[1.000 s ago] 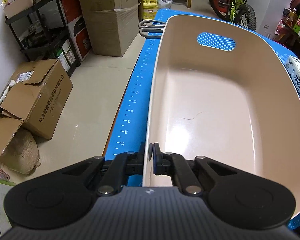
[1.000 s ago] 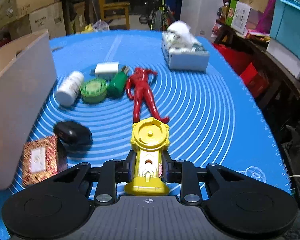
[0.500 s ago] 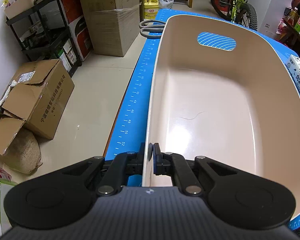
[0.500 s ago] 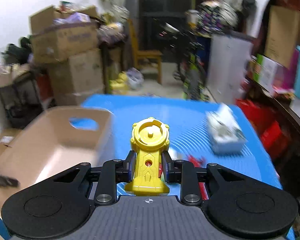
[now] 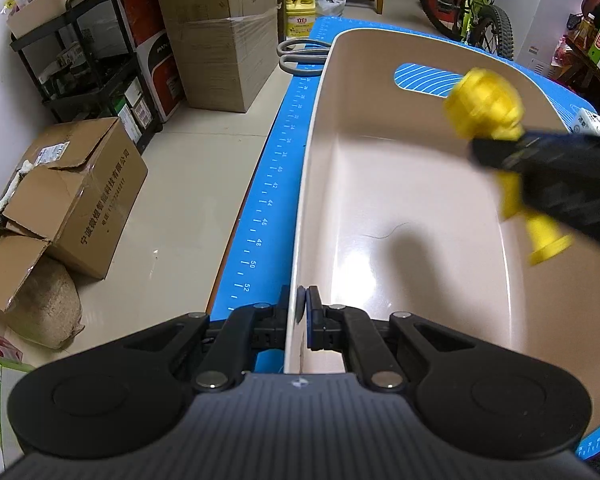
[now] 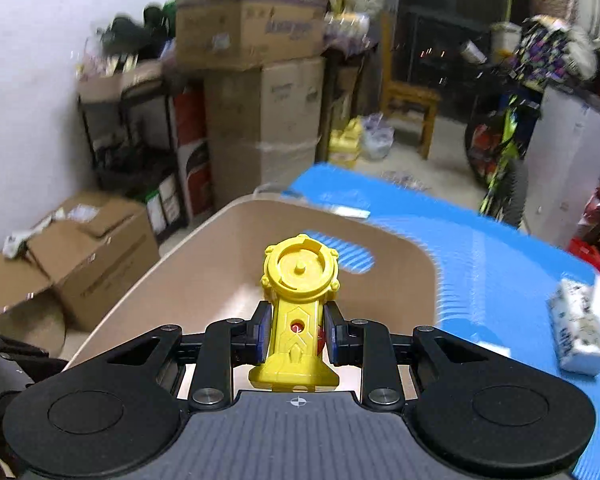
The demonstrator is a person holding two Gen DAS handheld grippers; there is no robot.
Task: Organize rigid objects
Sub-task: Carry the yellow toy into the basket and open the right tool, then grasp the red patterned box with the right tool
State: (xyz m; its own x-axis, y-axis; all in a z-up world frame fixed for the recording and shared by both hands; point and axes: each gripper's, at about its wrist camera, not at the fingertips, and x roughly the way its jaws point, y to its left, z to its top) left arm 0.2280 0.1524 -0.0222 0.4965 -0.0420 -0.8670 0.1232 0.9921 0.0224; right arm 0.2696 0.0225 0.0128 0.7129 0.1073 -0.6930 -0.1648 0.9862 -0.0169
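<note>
A beige plastic bin [image 5: 420, 208] stands on the blue mat [image 5: 268, 200]. My left gripper [image 5: 299, 312] is shut on the bin's near left rim, one finger outside and one inside the wall. My right gripper [image 6: 296, 330] is shut on a yellow toy launcher [image 6: 298, 292] with a round head and holds it in the air above the bin [image 6: 204, 264]. In the left wrist view the yellow toy [image 5: 492, 120] and the blurred right gripper come in from the right over the bin's inside. The bin holds nothing.
Grey scissors [image 5: 300, 54] lie on the mat behind the bin. A tissue pack [image 6: 580, 336] lies on the mat at the right. Cardboard boxes [image 5: 76, 196], a black shelf [image 5: 84, 60] and a bicycle [image 5: 472, 8] stand on the floor around the table.
My right gripper has lifted the yellow toy off the mat and swung it left, over the bin. It now shows in the left wrist view. My left gripper has held still on the rim.
</note>
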